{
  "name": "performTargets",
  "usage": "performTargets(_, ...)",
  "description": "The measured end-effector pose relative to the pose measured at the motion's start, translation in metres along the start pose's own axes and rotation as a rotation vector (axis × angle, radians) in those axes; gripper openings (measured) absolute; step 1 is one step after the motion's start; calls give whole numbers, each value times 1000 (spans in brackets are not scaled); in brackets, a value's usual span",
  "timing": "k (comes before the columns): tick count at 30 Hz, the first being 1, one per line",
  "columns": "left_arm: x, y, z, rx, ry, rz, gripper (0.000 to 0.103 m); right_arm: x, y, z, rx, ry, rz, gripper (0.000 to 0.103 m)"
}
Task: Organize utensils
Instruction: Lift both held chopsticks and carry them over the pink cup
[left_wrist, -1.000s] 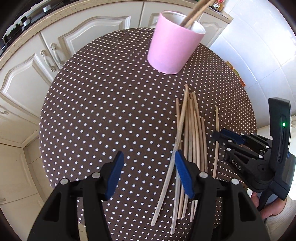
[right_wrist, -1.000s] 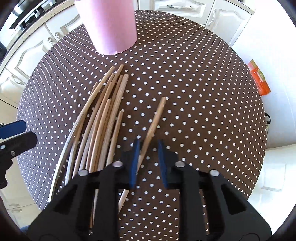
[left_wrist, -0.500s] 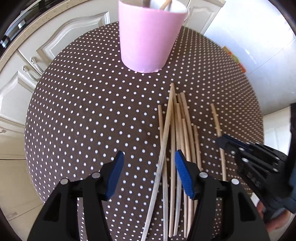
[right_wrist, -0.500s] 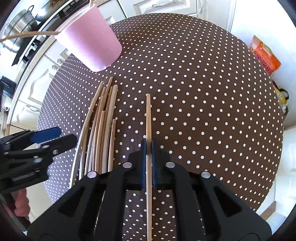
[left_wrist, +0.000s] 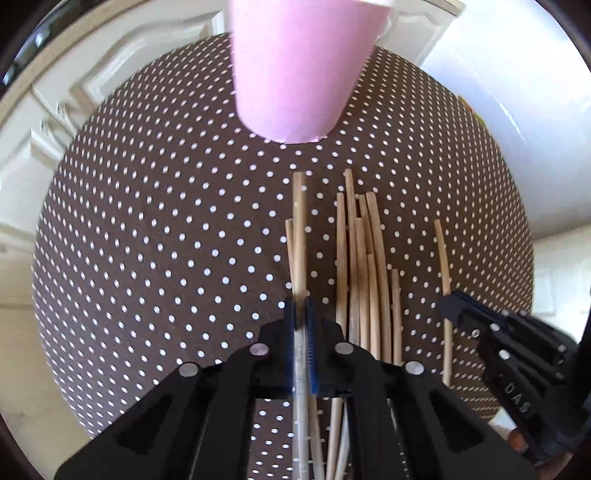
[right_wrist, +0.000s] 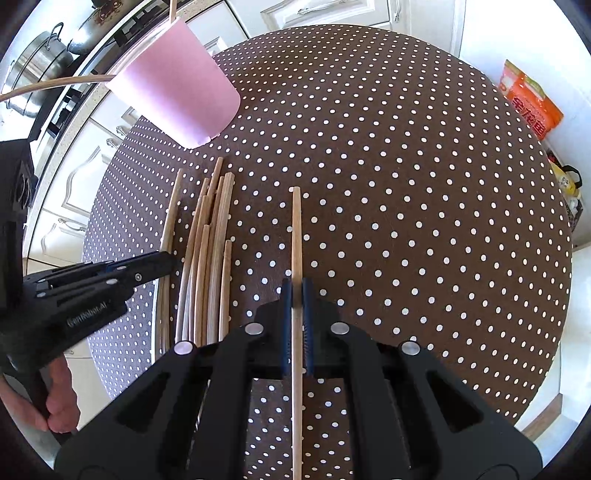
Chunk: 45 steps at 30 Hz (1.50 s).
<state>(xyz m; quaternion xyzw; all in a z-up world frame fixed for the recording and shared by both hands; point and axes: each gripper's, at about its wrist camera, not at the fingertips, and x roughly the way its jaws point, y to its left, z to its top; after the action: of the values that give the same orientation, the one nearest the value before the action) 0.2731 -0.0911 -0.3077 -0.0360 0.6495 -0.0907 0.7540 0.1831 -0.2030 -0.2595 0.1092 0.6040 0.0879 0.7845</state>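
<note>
Both hand-held grippers, left (left_wrist: 300, 308) and right (right_wrist: 297, 291), are clamped on one wooden stick (left_wrist: 300, 236) each above the polka-dot counter (right_wrist: 406, 184), the loose bundle (left_wrist: 364, 266) lying between; each stick likely needs tipping upright before entering the pink cup (right_wrist: 177, 96).

Under both grippers spreads a round table (right_wrist: 406, 184) covered in brown cloth with white polka dots. Ahead and to the left of the right gripper stand white cabinet doors (right_wrist: 70, 184) with metal handles, and above them a steel pot (right_wrist: 33, 62) sits on a dark stovetop (partly cut off by the lens edge). Far to the right of that gripper, an orange packet (right_wrist: 532, 99) lies on the pale floor beside the table.
</note>
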Motion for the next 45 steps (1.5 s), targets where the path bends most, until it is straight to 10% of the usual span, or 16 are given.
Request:
performTargets(26,-68,107,-74,-173,-81,-97,6,-1,-2,-6,61,-6,-6,6)
performTargets(45,-143,154,-73,-228,-233,-74,6,-75,17,16,12,-242,56,6)
